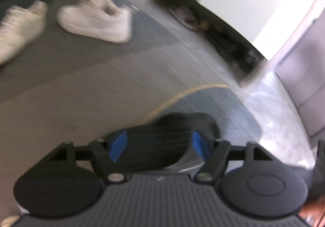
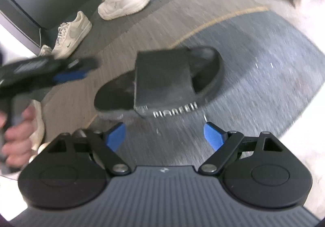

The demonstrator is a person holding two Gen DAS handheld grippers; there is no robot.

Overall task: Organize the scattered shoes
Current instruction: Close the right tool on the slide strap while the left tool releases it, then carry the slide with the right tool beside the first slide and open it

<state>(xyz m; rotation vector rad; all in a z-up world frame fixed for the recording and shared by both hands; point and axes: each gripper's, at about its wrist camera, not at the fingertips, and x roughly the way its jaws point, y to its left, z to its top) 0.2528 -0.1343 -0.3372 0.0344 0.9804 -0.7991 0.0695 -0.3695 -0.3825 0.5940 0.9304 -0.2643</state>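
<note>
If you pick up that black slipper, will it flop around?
The black slipper probably bends a little, since it looks like soft foam. It likely feels light: open toe and heel, only one wide strap. Its flat sole should keep it from rolling.

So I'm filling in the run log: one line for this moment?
left claw: open, empty | right claw: open, empty | black slide: on carpet, ahead of right claw | white sneakers: on carpet beyond

A black slide sandal (image 2: 162, 80) with pale lettering is seen ahead of blue fingertips (image 2: 115, 135). Beyond it, white sneakers (image 2: 124, 0) are seen on grey ribbed carpet (image 2: 264, 76) crossed by a yellow line (image 2: 219, 21).
</note>
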